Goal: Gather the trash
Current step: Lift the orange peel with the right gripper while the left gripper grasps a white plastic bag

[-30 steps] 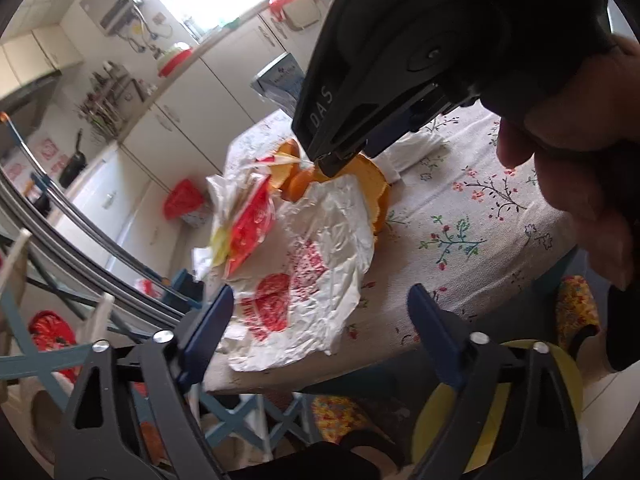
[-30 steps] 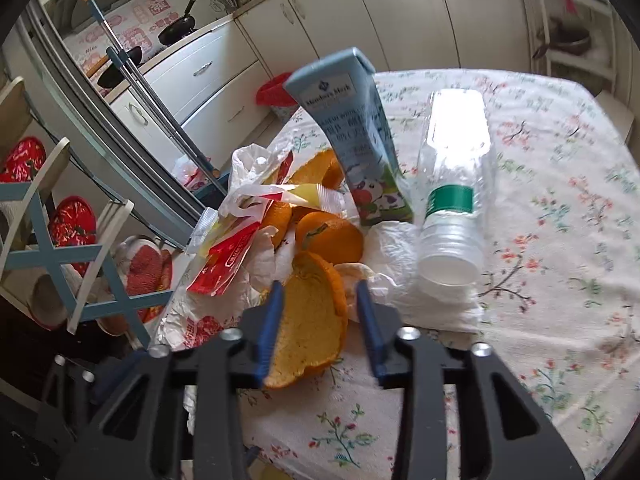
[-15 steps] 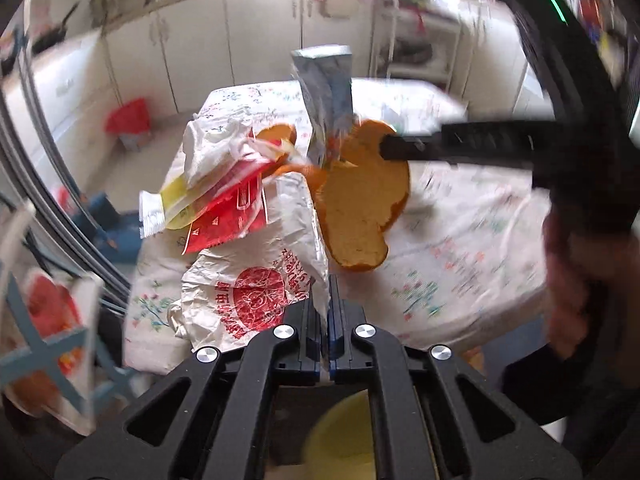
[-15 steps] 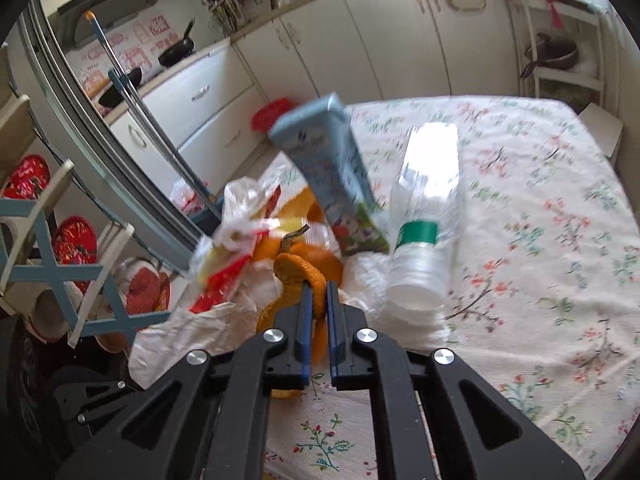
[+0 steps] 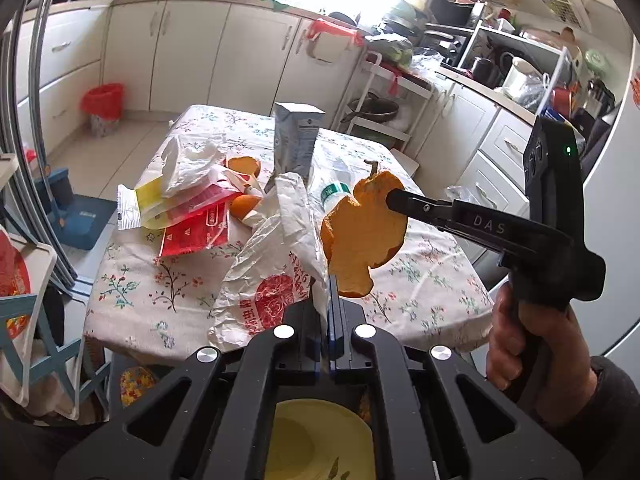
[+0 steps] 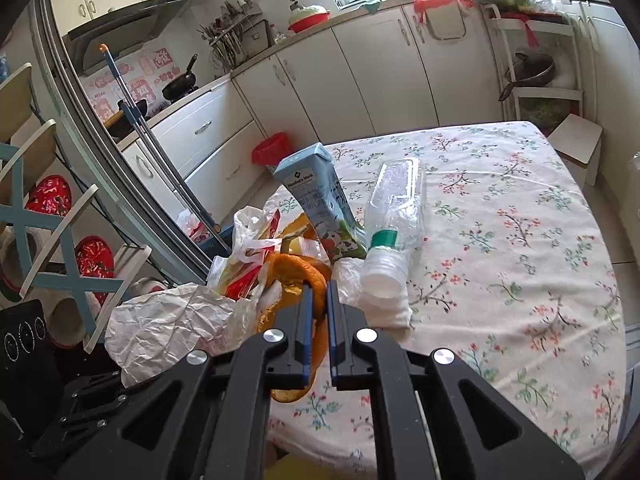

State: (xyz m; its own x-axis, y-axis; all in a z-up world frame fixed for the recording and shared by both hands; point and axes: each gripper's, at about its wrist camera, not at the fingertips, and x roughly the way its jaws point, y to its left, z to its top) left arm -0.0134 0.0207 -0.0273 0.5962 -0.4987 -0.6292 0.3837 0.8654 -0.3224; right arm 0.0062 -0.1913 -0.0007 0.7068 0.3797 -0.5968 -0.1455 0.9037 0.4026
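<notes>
My left gripper [image 5: 327, 304] is shut on the edge of a crumpled white plastic bag with red print [image 5: 272, 264], which lies over the near table edge; the bag also shows in the right wrist view [image 6: 172, 320]. My right gripper [image 6: 318, 300] is shut on a large orange peel [image 6: 296, 268] and holds it in the air above the table; in the left wrist view the peel [image 5: 360, 232] hangs from the right gripper [image 5: 394, 197]. A blue milk carton [image 6: 316, 200], a clear plastic bottle [image 6: 396, 208], red and yellow wrappers [image 5: 184, 216] and more orange pieces [image 5: 244, 166] lie on the table.
The table has a floral cloth [image 6: 500, 240]. A yellow bin [image 5: 320, 440] sits below my left gripper. A red-lined waste bin [image 5: 102, 104] stands on the floor by the cabinets. A blue-and-white rack [image 6: 48, 232] stands left of the table.
My left gripper closed on the white bag's edge. My right gripper closed on the orange peel and lifted it off the table, clear of the pile.
</notes>
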